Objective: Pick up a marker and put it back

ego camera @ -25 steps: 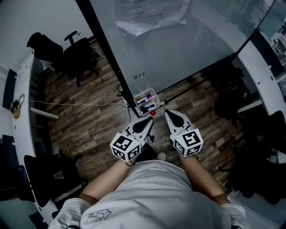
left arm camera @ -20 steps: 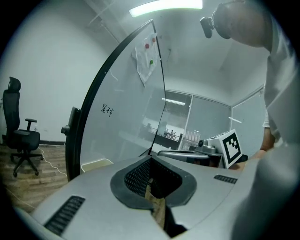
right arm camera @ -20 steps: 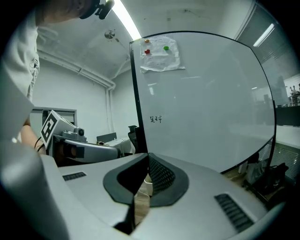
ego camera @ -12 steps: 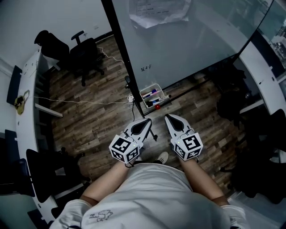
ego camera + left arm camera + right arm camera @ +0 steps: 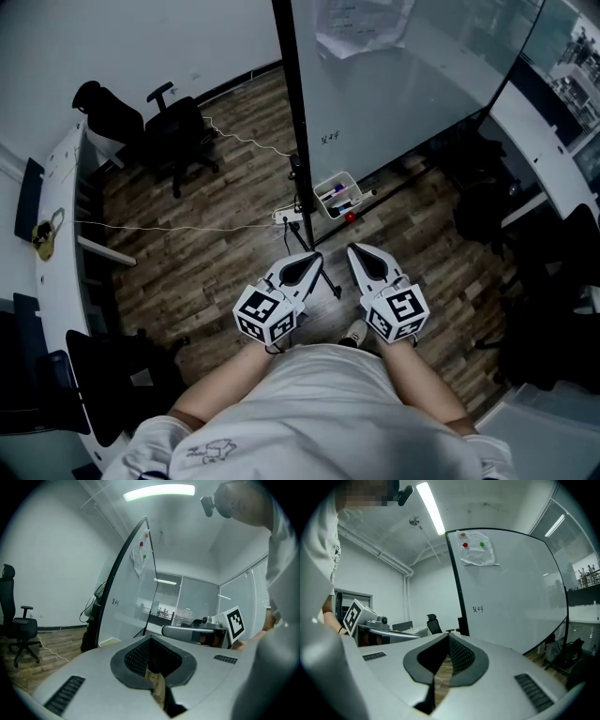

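Note:
A small white tray (image 5: 337,198) with several markers in it hangs at the foot of the whiteboard (image 5: 403,94), and a red round thing (image 5: 351,217) sits just below it. In the head view both grippers are held side by side in front of the person, a short way back from the tray. The left gripper (image 5: 312,258) is shut with nothing between its jaws, and the right gripper (image 5: 356,251) is shut and empty as well. Each gripper view shows its own closed jaws, the left gripper (image 5: 151,640) and the right gripper (image 5: 447,637), pointing level toward the whiteboard (image 5: 506,588).
The whiteboard's black frame post (image 5: 292,122) and stand leg reach down toward the grippers. Black office chairs (image 5: 178,131) stand at the back left, a white desk (image 5: 56,187) runs along the left, another desk (image 5: 544,150) along the right. A thin cable (image 5: 187,227) lies on the wooden floor.
The tray and whiteboard have slid right and farther from the grippers in the head view. Both grippers stayed shut and empty, side by side.

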`<state>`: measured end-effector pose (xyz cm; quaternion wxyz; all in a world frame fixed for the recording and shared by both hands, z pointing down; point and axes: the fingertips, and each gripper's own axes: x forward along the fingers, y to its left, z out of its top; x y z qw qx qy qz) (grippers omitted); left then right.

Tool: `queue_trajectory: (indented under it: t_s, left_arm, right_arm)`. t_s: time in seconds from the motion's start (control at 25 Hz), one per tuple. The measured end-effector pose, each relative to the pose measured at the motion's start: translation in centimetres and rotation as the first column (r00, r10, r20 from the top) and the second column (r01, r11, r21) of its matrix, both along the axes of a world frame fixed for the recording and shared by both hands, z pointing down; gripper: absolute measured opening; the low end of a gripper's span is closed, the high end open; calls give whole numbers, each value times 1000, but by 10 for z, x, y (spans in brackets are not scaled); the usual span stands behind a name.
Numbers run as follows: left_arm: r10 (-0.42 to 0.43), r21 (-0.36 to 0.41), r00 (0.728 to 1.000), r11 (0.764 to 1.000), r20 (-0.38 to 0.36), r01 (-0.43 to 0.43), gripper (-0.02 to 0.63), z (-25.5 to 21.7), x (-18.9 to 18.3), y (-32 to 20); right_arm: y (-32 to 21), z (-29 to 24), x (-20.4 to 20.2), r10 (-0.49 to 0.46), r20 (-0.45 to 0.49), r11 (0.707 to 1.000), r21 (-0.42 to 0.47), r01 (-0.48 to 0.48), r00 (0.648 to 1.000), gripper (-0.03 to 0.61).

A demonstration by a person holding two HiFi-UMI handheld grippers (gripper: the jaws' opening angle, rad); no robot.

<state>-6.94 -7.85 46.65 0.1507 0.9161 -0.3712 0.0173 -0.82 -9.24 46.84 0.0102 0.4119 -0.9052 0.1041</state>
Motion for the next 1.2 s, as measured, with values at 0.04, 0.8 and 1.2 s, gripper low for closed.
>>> queue_trajectory:
  t_s: [0.04, 0.8, 1.2]
  left_arm:
    - [7, 4, 1000, 1000, -1, -7, 6, -2, -6, 6]
    - [90, 33, 995, 995, -33, -89, 6, -11, -98, 114]
    - [73, 48, 995, 996, -61, -70, 6, -15, -103, 134]
  right_arm:
    - [6, -3, -7, 4, 2, 1000, 6, -4, 1000, 10]
    - [134, -16, -115, 92, 33, 996, 18, -93, 995, 9]
    - [160, -24, -116, 109, 7, 993, 41, -109, 994, 9]
